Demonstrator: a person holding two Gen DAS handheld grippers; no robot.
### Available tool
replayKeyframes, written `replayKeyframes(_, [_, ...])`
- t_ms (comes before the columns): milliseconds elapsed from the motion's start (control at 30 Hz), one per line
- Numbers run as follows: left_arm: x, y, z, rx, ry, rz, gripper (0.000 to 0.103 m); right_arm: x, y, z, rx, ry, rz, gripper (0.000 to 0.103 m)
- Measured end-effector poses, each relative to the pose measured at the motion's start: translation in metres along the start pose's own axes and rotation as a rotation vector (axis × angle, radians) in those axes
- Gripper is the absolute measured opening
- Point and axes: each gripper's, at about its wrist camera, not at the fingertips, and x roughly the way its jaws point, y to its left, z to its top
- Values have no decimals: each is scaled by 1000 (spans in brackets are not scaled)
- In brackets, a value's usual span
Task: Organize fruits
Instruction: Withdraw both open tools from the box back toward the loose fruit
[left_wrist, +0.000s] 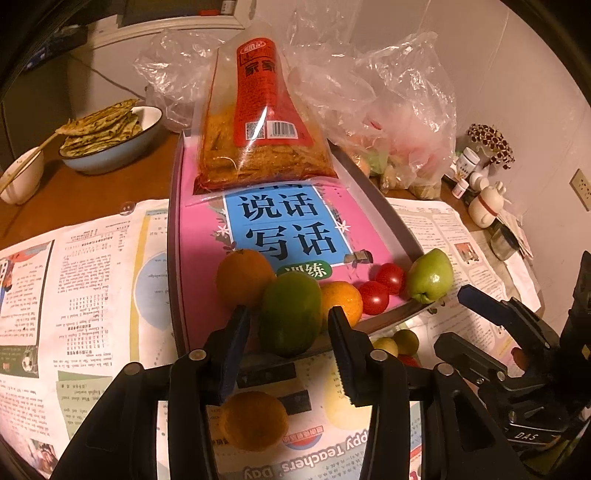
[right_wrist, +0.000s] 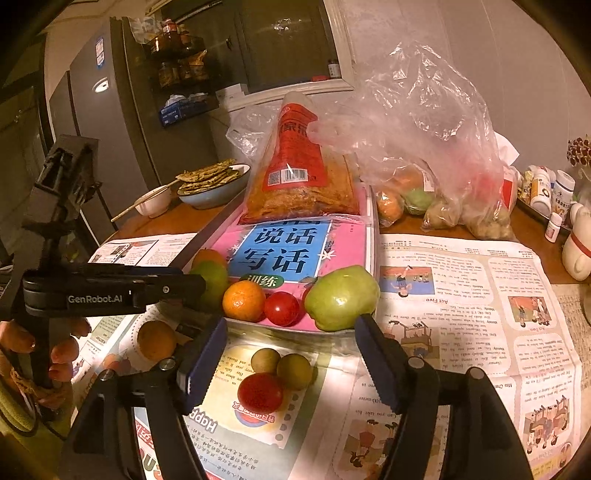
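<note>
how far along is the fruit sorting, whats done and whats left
Done: two oranges, a green mango, two tomatoes and a green apple sit lined up on the pink book. In hand: nothing; the left hand-held gripper brackets the mango and the right hand-held gripper is empty. Left on the newspaper: an orange, a tomato and two small green fruits.

My left camera looks forward and down between my left tongs (left_wrist: 290, 325), close over the tray (left_wrist: 173, 258) with its fruit row. My right camera sits a little to the right, I think, angled likewise between my right tongs (right_wrist: 291, 339). Both share the tray, the newspaper (right_wrist: 461, 295) and the snack bag (left_wrist: 258, 122) at upper centre.
</note>
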Motion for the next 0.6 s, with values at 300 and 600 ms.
replayKeyframes(300, [-11, 3, -2, -16, -26, 3, 54, -5, 0, 1, 2, -5, -5, 73])
replayKeyframes(600, [-18, 4, -4, -22, -44, 1, 63, -8, -4, 1, 9, -8, -10, 73])
